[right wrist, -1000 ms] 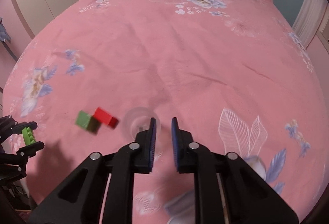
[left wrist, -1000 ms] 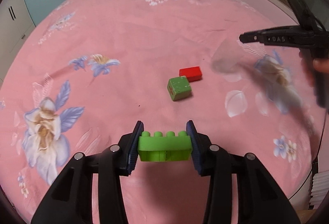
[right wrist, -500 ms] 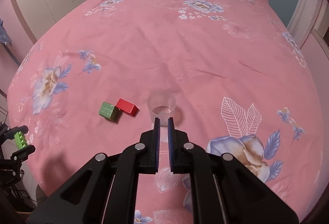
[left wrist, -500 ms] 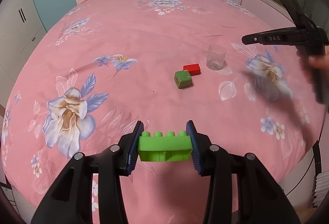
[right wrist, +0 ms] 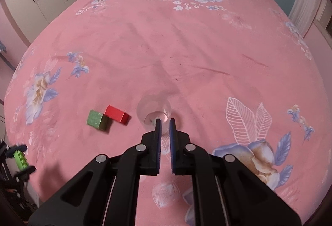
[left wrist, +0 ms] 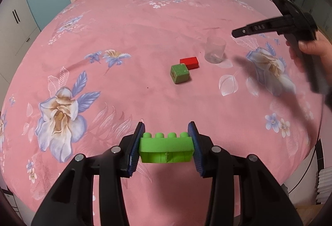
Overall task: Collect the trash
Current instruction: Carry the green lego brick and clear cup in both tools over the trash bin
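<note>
My left claw (left wrist: 166, 148) is clamped on a bright green studded building brick (left wrist: 166, 150), the blue pads (left wrist: 136, 148) pressing its two short ends, and it hangs above the near part of the pink floral bed (left wrist: 145, 24). That grip looks the same as a second ago, but the view has pulled back and up: the blocks on the bed look smaller and farther off than they did.

The bigger change is on the right. A second ago the clear plastic cup (right wrist: 154, 115) was a blur at my right claw's tips; now it stands upright on the bedspread, mouth up, just beside the red block (right wrist: 116, 114). My right claw (right wrist: 165, 124) has drawn its fingers nearly together, only a narrow slit left between them and nothing in it, and it hovers just above and behind the cup. In the left view I see it raised clear of the cup rim.

So I judge the cup has been set down as the collecting vessel. The red block touches a green cube (right wrist: 97, 120) at one corner, both loose on the bed. The brick goes into the cup next, I think; a light cup on soft bedding could tip if I bump the rim.
</note>
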`<state>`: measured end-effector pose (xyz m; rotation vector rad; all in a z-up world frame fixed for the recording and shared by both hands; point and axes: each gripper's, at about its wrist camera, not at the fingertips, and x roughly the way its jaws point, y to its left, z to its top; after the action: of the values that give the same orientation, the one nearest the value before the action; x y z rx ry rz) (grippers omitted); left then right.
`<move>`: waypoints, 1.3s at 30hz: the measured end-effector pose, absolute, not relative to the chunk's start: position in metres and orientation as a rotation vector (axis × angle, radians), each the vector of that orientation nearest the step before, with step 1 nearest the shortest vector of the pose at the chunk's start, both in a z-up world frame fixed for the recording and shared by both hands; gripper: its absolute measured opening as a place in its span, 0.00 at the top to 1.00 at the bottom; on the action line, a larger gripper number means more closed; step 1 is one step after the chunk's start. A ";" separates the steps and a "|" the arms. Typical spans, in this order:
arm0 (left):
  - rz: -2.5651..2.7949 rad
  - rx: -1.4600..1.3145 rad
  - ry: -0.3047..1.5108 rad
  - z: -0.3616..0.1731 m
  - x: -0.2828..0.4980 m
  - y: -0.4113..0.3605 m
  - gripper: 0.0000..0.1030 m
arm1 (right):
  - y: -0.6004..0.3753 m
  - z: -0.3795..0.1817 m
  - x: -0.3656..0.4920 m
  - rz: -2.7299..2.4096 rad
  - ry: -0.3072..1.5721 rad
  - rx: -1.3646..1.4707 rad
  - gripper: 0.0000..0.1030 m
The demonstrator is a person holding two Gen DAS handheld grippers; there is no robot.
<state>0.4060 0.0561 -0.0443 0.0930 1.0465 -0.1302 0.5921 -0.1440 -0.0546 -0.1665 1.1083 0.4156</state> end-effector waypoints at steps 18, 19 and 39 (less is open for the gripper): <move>-0.155 0.077 1.115 -0.083 0.430 0.059 0.56 | -0.126 -0.118 0.640 0.384 1.215 -0.110 0.74; -0.155 0.078 1.116 -0.084 0.430 0.059 0.56 | -0.125 -0.118 0.640 0.378 1.213 -0.110 0.75; -0.131 0.108 1.036 -0.035 0.389 0.058 0.56 | -0.139 -0.034 0.575 0.376 1.056 -0.100 0.93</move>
<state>0.3894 0.0577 -0.0350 0.1075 1.0360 -0.1308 0.5754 -0.1393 -0.0342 -0.0996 1.0563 0.3761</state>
